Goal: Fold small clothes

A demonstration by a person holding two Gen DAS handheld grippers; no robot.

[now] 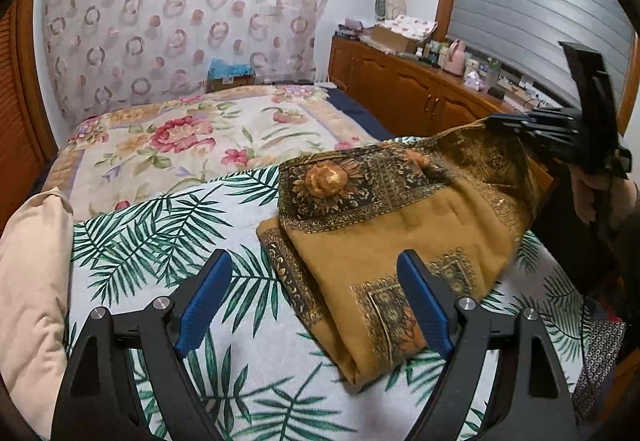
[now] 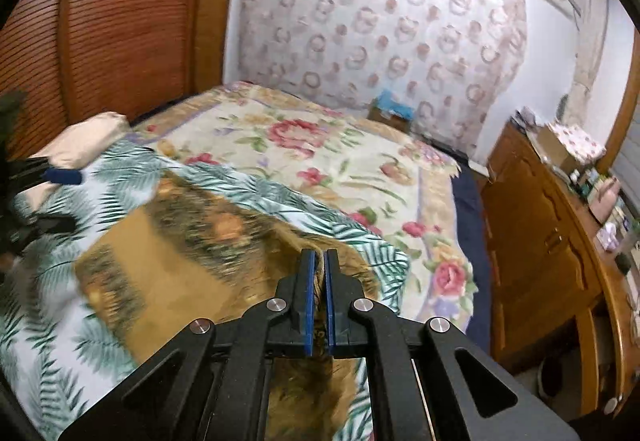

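We judge the fold to be partly done. The cloth [image 1: 384, 217], an ochre piece with dark patterned borders, lies on the bed [image 1: 160, 241] already doubled: in the left wrist view a layered edge runs along its near left side and a folded corner points toward us. One more fold appears to be under way, since the far right part of the cloth rises off the bed toward the right hand-held gripper [image 1: 520, 123]. What is left, as far as we can tell, is to carry that raised edge over, lay it flat, and smooth the bundle.

The right hand-held gripper [image 2: 319, 297] is closed tight on a bunch of the cloth [image 2: 176, 257]; in its own view the ochre fabric shows in the thin gap between the blue pads [image 2: 307, 301] and hangs below them, while the rest of the cloth spreads ahead and to the left of it on the bed. This view is blurred.

The left hand-held gripper [image 1: 316, 301] stands wide and holds nothing. The cloth lies just ahead of it and to its right; the right finger [image 1: 424, 305] overlaps the cloth's near corner in the picture, but we cannot tell whether it touches. The left finger [image 1: 204, 301] is over bare bedspread.
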